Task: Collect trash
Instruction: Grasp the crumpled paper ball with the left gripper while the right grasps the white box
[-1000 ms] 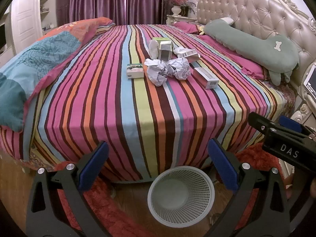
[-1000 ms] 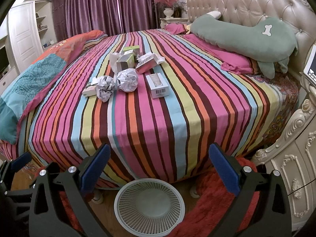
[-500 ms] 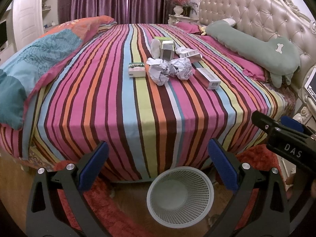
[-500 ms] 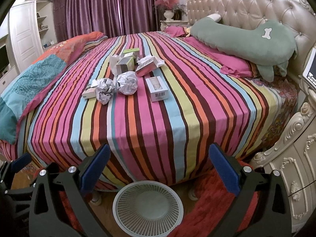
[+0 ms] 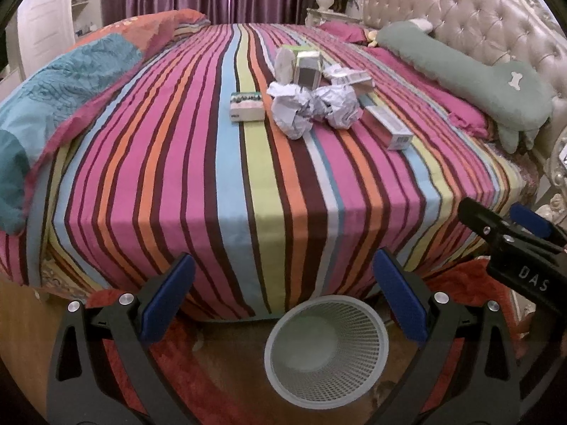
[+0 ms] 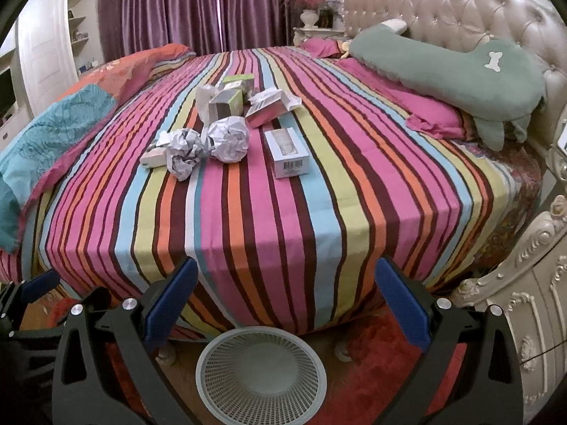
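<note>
Mid-bed, well back from the near edge: crumpled paper balls, cartons; light, crushable, pinch across middle. Both grippers' jaws released, empty.

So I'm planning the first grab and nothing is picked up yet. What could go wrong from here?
1. The crumpled paper balls touch each other and the small boxes; a wide-open right gripper may nudge neighbours away.
2. The white mesh bin sits on the floor past the bed edge, so a light paper ball dropped from bed height could miss.
3. The barcoded box lies flat on soft bedding, and may sink or slide when pinched.
</note>
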`<state>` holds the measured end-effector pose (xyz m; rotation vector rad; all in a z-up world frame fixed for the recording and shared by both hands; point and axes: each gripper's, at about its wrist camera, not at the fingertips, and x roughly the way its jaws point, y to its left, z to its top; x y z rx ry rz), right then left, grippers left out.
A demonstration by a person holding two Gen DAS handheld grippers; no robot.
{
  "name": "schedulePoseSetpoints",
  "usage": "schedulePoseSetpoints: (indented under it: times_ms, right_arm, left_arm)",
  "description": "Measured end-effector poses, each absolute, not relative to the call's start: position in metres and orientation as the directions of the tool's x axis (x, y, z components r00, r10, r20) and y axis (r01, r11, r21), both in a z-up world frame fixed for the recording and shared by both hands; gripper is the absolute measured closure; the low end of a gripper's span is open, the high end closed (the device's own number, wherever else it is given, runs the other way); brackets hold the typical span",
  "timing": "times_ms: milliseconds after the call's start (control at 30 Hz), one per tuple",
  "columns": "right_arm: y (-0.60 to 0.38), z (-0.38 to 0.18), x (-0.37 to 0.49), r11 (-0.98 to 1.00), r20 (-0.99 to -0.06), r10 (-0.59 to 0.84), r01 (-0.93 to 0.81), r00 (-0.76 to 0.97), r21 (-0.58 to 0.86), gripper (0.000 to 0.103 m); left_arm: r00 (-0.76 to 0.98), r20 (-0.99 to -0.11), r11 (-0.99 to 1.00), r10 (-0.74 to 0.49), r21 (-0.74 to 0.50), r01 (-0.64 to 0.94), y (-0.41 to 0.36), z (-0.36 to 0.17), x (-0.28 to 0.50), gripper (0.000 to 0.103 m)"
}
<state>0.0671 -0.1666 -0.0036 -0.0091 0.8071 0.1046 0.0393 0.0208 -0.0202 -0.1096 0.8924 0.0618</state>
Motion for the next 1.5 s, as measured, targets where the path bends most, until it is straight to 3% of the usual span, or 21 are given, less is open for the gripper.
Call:
schedulePoseSetpoints:
  times_ms: [533, 733, 1067, 1500]
  right_arm:
    - [-0.178, -0.021, 0.124, 0.989, -0.702, 0.143, -0.127, 0.697, 0.075, 0.008]
    - [-0.181, -0.029, 0.164, 0.985, -0.741, 0.158, -0.157, 0.652, 0.071, 0.008]
    - [-0.162, -0.035, 0.213, 0.966, -0.742, 0.216, -0.248, 0.634, 0.07, 0.008]
    - [-0.157, -0.052, 0.252, 0.958, -0.772, 0.21, -0.283, 0.599, 0.041, 0.008]
  left_arm:
    - [0.604, -0.795, 0.983, 0.053, -0.064, -0.171, 0.068, -0.041, 0.112, 0.006]
    - [0.627, -0.779, 0.97, -0.031, -0.175, -0.169, 0.068, -0.035, 0.143, 0.006]
    - [0.609, -0.792, 0.953, -0.04, -0.213, -0.215, 0.051, -0.042, 0.214, 0.006]
    - [0.57, -0.821, 0.94, 0.031, -0.17, -0.296, 0.039, -0.052, 0.272, 0.006]
